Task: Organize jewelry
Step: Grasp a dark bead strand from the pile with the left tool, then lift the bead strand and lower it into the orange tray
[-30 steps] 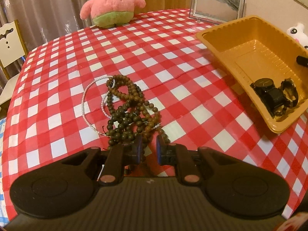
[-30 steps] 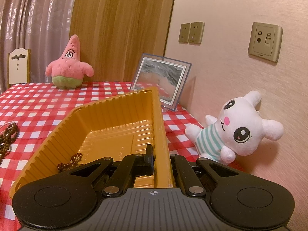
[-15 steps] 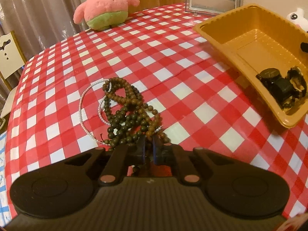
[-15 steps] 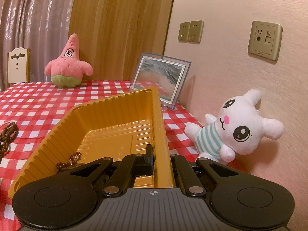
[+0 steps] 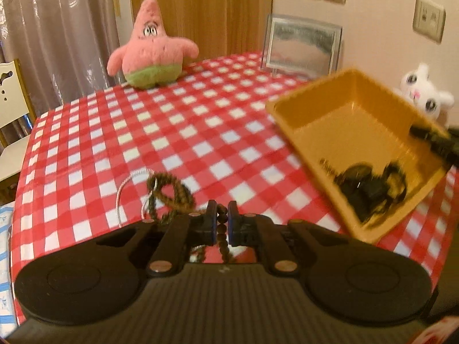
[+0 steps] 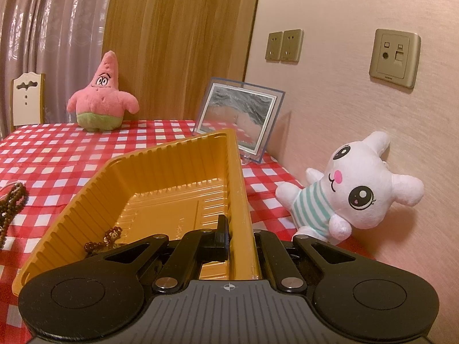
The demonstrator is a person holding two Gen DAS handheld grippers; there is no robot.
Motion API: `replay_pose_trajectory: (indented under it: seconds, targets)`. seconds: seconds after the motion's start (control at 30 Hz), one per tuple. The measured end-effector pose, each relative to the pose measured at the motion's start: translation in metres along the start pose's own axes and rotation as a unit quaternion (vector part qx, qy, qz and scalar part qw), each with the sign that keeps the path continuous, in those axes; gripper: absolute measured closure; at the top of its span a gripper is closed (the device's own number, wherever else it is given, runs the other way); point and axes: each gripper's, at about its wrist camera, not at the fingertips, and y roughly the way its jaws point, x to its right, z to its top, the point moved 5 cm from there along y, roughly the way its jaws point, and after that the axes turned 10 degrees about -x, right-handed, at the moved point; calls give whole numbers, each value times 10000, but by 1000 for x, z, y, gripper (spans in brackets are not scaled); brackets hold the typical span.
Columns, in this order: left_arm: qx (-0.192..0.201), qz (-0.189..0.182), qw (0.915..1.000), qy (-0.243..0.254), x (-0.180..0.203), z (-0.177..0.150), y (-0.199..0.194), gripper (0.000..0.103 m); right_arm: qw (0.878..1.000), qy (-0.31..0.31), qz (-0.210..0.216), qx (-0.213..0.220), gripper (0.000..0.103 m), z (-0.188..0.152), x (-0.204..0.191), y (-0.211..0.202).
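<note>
Low in the left wrist view, the left gripper is pinching a strand of the brown beads; one run of beads shows between the pads, and the rest trails in blurred loops on the cloth just beyond, left of centre. A thin white chain lies tangled against those loops. To do this lift well, I would raise slowly and straight until the whole strand hangs free, watching whether the white chain comes along; if it snags, a small shake should part them. Then swing right, over the near wall of the tray at right of frame, and let go only once the beads hang inside, clear of the dark watch already in it.

In the right wrist view, the right gripper is pressed together on the tray's rim, low centre, steadying it. A small bead bracelet lies inside, lower left.
</note>
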Motion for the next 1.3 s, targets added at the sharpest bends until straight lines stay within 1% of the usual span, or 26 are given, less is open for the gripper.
replay_pose_trajectory:
  seconds: [0.13, 0.27, 0.43, 0.57, 0.73, 0.87, 1.2, 1.3]
  targets:
    - [256, -134, 9996, -50, 2, 16, -17, 97, 10000, -2, 11, 16, 100, 0, 0, 0]
    - [517, -188, 9984, -125, 1, 31, -36, 97, 10000, 12, 23, 39, 100, 0, -2, -1]
    - [834, -292, 9955, -348, -13, 51, -64, 97, 10000, 20, 43, 52, 100, 0, -4, -1]
    - [1013, -353, 9935, -379, -26, 65, -85, 97, 10000, 27, 58, 65, 100, 2, -5, -3]
    - [1162, -364, 9915, -468, -42, 79, -104, 97, 10000, 30, 62, 65, 100, 2, -5, -3]
    - [1272, -320, 9907, -365, -45, 87, -117, 97, 9999, 26, 66, 88, 100, 4, -7, -4]
    - [1451, -482, 9880, -222, -31, 94, -137, 97, 9999, 33, 69, 98, 100, 5, -7, -6]
    - [1498, -608, 9867, -174, -23, 96, -139, 97, 9999, 30, 68, 105, 100, 5, -8, -6]
